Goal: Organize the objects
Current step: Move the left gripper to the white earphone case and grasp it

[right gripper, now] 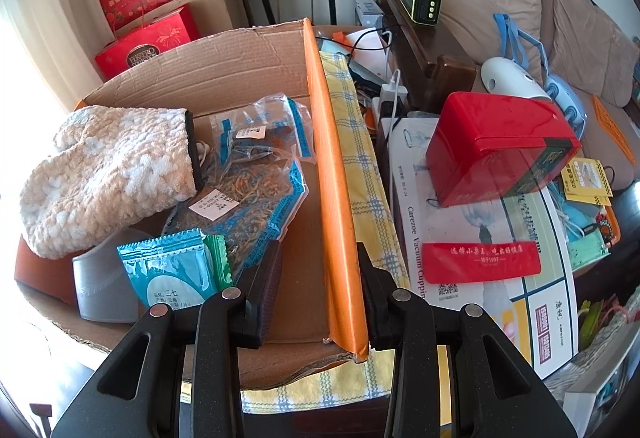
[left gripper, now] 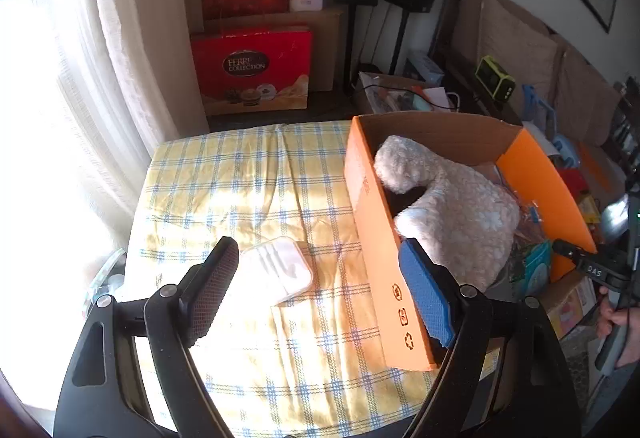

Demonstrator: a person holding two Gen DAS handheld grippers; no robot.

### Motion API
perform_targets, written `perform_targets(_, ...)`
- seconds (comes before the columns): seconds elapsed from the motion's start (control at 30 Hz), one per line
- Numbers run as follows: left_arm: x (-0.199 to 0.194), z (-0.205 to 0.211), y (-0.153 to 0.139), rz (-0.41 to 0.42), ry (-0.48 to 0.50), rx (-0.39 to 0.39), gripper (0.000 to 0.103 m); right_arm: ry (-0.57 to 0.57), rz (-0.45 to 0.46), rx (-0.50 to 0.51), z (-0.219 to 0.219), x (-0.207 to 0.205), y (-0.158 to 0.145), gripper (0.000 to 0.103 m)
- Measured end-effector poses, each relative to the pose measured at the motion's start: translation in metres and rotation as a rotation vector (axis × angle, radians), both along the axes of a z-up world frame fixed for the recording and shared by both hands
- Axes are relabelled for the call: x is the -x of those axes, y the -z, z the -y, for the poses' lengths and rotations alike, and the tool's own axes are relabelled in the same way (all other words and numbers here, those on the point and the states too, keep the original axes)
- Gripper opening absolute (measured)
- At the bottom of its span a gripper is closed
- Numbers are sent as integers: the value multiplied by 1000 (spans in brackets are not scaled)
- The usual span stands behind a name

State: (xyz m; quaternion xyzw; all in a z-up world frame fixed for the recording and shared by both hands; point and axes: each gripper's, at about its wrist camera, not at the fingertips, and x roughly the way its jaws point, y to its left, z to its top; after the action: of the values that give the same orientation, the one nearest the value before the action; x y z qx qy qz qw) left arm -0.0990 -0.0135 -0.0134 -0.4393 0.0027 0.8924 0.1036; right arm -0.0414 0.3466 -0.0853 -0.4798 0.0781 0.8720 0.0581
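Left wrist view: the left tongs (left gripper: 320, 292) stand wide, jaws released, nothing between the pads; they hang above the worktop (left gripper: 240, 173), which is covered in a yellow-and-blue check cloth. Item, white plastic case (left gripper: 280, 270): lies flat on the cloth, just beside the orange wall of the cardboard box (left gripper: 376, 250) on the side away from the box's inside, below the dark pad of the tongs. Judged light, rigid and smooth, likely slippery on its glossy top; best taken across its two shorter flat sides, pads square to the edges, since the rounded corners may squirt out. Item, fleecy mitt (left gripper: 452, 205): inside the box, leaning on the orange wall, soft and compressible, no care needed. Right wrist view: the right tongs (right gripper: 320, 290) are clenched on the box's upright orange flap (right gripper: 332, 173), one pad inside the box and one outside, steadying it. Corrugated board, stiff along the flap but easily creased at the torn corner. Also inside the box, beside the mitt: clear bags of dried goods (right gripper: 256, 165), crinkly and slack; a teal foil sachet (right gripper: 172, 270), light and slick; a grey curved piece (right gripper: 100, 286), nature unclear.
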Motion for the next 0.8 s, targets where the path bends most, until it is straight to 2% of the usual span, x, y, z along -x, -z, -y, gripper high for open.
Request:
perform_targets(0.2,13,57,19,39,-122,-19,80,-1,-1,1,1,0,-1,36)
perform_targets(0.37,25,79,50,108,-167,-47,80,0,-1,-2,1,-1,-1,36)
perform_targets(0.53,32,72,78,143,-188,-62,80,2,-2,2,2,0,-1,36)
perform_targets(0.67,40,55,91,170,-166,-82,80,1,0,0,1,0,-1,36)
perform_targets(0.8,48,36,99,180,-156,-46,80,1,0,-2,1,-1,0,36)
